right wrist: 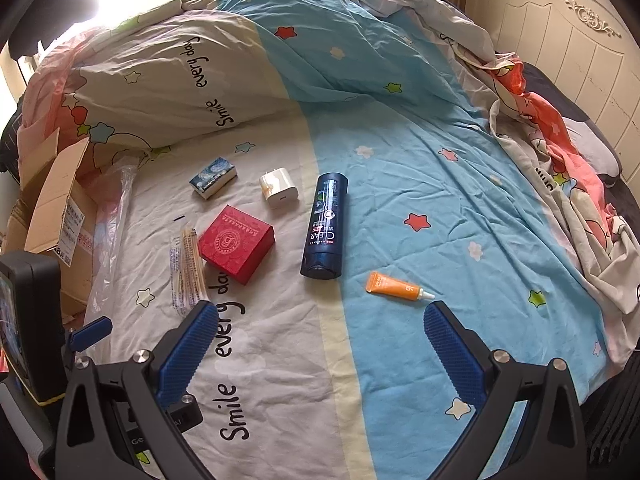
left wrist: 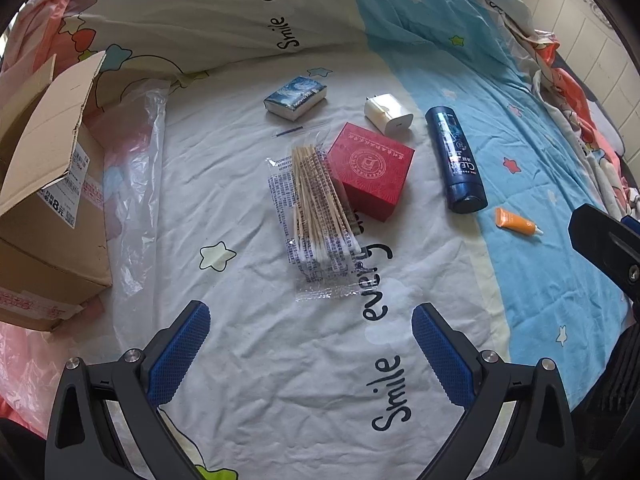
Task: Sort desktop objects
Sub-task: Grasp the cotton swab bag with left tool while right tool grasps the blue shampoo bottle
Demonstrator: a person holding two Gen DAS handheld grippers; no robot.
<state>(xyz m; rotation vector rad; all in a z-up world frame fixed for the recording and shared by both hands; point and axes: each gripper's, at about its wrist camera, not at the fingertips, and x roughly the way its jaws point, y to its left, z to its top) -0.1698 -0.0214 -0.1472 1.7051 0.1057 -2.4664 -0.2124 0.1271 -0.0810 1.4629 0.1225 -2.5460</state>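
Note:
Several objects lie on a bed sheet. A clear bag of cotton swabs (left wrist: pixel 318 216) (right wrist: pixel 186 272) lies beside a red box (left wrist: pixel 372 170) (right wrist: pixel 237 243). Behind them are a blue tissue pack (left wrist: pixel 296 97) (right wrist: pixel 213 179) and a white charger (left wrist: pixel 388 113) (right wrist: pixel 279 190). A dark blue CLEAR bottle (left wrist: pixel 456 159) (right wrist: pixel 325 226) and an orange tube (left wrist: pixel 516 222) (right wrist: pixel 396 291) lie to the right. My left gripper (left wrist: pixel 310 328) is open and empty, just short of the swab bag. My right gripper (right wrist: pixel 320 324) is open and empty, near the orange tube and the bottle's cap.
An open cardboard box (left wrist: pixel 48 200) (right wrist: pixel 56 220) stands at the left on pink and clear plastic bags (left wrist: pixel 136 168). A bunched duvet (right wrist: pixel 240 60) rises behind the objects. A white headboard (right wrist: pixel 560 40) is at the far right. The right gripper's body (left wrist: pixel 604 240) shows in the left view.

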